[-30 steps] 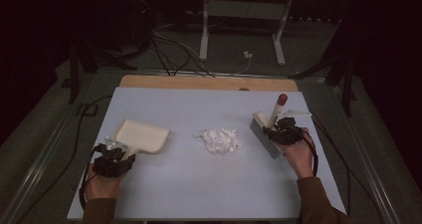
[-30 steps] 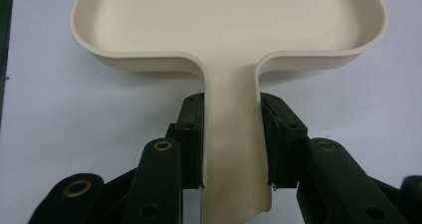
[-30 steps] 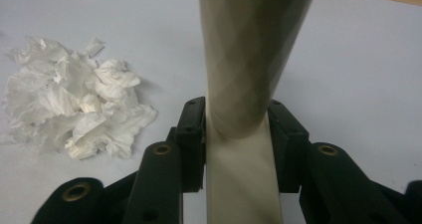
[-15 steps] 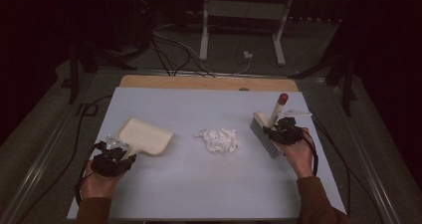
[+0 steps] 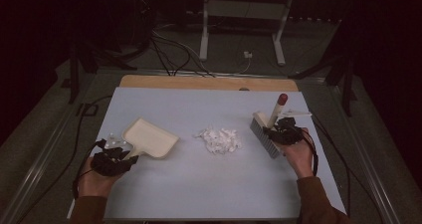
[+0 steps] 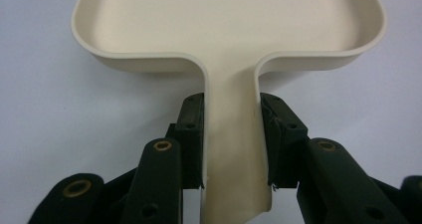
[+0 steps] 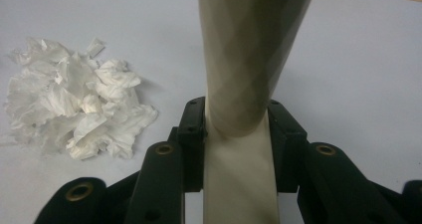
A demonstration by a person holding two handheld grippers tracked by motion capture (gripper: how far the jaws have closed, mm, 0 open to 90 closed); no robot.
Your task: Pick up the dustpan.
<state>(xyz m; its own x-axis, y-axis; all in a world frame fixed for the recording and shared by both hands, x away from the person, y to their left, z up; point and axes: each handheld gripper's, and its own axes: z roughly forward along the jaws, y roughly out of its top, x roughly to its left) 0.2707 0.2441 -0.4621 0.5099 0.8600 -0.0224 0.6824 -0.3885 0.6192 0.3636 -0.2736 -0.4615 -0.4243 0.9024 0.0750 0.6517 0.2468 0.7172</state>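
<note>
both pairs of jaws are clamped: the left gripper (image 5: 113, 159) on the handle of the cream dustpan (image 5: 149, 138), the right gripper (image 5: 284, 132) on the hand brush (image 5: 268, 129). shredded paper (image 5: 219, 140) lies mid-worktop (image 5: 199, 194) between them, untouched. sweeping looks about to begin; next, the brush should drag the paper left toward the pan's open lip. nothing blocks the path; cables (image 5: 169, 59) lie far behind.
</note>
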